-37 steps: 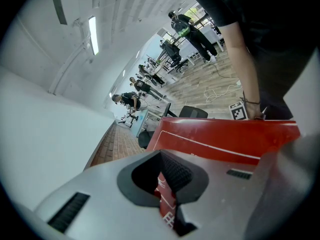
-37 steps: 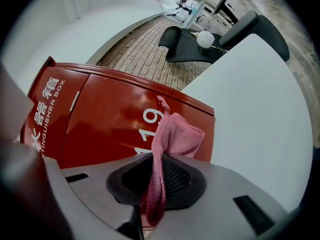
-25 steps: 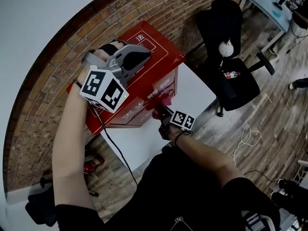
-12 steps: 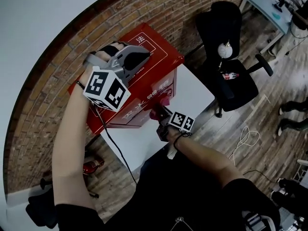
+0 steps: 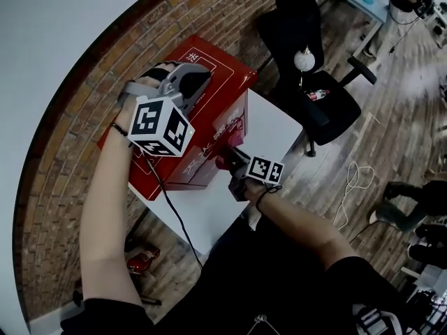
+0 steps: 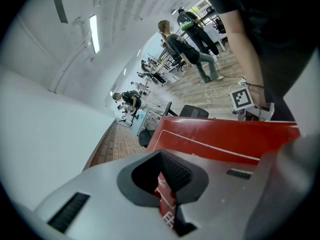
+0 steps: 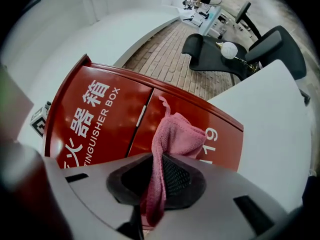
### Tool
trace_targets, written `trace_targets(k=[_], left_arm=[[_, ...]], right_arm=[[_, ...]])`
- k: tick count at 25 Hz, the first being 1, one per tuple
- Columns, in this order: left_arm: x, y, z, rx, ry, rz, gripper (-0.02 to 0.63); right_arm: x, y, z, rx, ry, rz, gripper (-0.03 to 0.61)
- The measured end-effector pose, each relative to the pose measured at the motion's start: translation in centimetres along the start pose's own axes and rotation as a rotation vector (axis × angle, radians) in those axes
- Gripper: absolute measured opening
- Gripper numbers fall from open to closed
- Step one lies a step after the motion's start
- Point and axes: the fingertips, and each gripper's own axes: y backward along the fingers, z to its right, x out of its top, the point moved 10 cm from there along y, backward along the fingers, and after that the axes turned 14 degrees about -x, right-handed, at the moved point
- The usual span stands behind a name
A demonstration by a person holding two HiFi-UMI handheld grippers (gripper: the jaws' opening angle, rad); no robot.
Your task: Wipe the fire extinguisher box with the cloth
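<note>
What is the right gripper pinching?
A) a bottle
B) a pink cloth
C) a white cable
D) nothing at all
B: the right gripper is shut on the pink cloth, which sticks up in front of the red fire extinguisher box.

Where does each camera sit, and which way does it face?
Head view: on the person's head, steeply down at the red box on the white table; both forearms, left gripper and right gripper show.
Left gripper view: on that gripper, along its shut jaws over the box's top; the person's right arm shows.
Right gripper view: on that gripper, toward the box's front; jaws pinch the pink cloth.
All three share the box.
</note>
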Motion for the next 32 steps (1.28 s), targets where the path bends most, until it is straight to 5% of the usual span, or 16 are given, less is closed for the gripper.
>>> trace_targets(k=[32], left_arm=[[0.1,0.2,0.3,-0.003,-0.001,0.002,0.025]], right_arm=[[2.3,6.2,-10.7,0.269,-0.006,0.107,0.062]])
